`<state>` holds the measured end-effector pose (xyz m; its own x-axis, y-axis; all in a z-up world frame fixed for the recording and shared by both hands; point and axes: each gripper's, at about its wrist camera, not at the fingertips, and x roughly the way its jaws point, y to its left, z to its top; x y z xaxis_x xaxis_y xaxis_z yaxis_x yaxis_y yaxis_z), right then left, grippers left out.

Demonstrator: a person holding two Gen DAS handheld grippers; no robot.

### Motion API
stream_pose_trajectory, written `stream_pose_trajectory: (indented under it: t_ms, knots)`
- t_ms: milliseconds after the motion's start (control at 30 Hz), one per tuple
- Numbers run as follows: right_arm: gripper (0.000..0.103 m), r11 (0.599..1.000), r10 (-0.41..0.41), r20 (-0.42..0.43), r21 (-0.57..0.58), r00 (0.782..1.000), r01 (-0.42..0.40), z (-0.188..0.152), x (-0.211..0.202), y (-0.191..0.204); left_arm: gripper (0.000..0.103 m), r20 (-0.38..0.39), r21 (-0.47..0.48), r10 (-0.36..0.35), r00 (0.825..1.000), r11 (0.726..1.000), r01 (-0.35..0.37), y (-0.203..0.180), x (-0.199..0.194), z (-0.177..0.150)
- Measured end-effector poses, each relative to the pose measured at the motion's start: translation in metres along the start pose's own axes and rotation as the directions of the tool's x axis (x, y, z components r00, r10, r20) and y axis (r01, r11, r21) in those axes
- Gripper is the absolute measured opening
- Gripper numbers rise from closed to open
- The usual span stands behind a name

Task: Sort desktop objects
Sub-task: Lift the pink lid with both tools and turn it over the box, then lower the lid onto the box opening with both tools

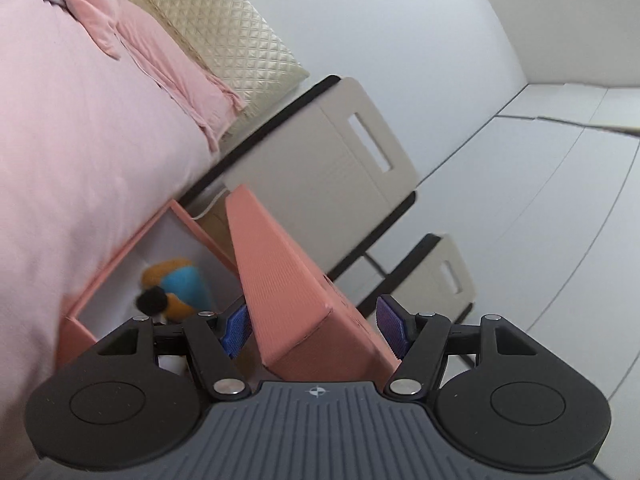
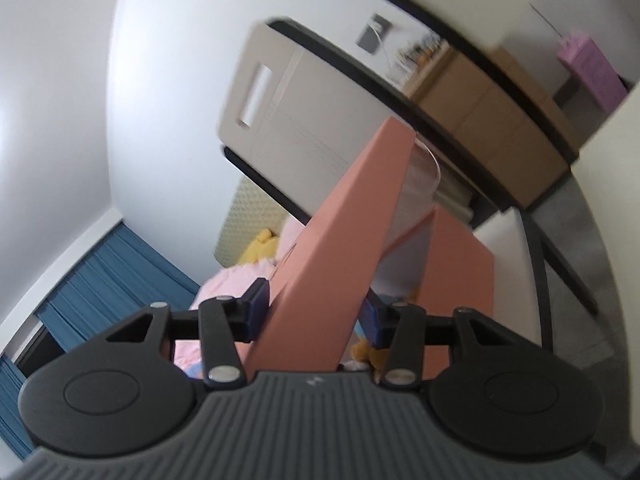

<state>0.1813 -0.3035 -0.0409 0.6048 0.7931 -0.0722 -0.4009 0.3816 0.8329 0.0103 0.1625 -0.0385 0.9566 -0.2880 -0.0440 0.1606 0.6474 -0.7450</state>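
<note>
The left gripper straddles one wall of the pink storage box, its blue pads spread and seemingly not touching it. The right gripper pinches another wall of the box between its pads. A stuffed toy lies inside, beside the pink bed.

A pink bedspread lies beside a quilted headboard and a beige cabinet.

You find no readable text, label, brand or number anywhere; only a small crosshair sign marks your left gripper's ribbed body.
</note>
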Motion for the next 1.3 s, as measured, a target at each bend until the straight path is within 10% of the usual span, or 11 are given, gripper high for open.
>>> stream_pose_trajectory:
  t_ms: [733, 1233, 1300]
  knots:
    - [0.062, 0.995, -0.097, 0.002, -0.039, 0.995, 0.097, -0.042, 0.047, -0.028, 0.078, 0.048, 0.01, 0.147, 0.988, 0.989, -0.148, 0.033, -0.003, -0.024]
    - [0.079, 0.917, -0.3, 0.197, -0.212, 0.934, 0.339, -0.081, 0.05, -0.002, 0.083, 0.262, 0.255, 0.361, 0.895, 0.868, -0.425, -0.005, 0.003, -0.048]
    - [0.082, 0.9, -0.324, 0.2, -0.237, 0.925, 0.367, -0.084, 0.051, 0.0, 0.084, 0.373, 0.317, 0.383, 0.845, 0.803, -0.504, -0.016, 0.0, -0.055]
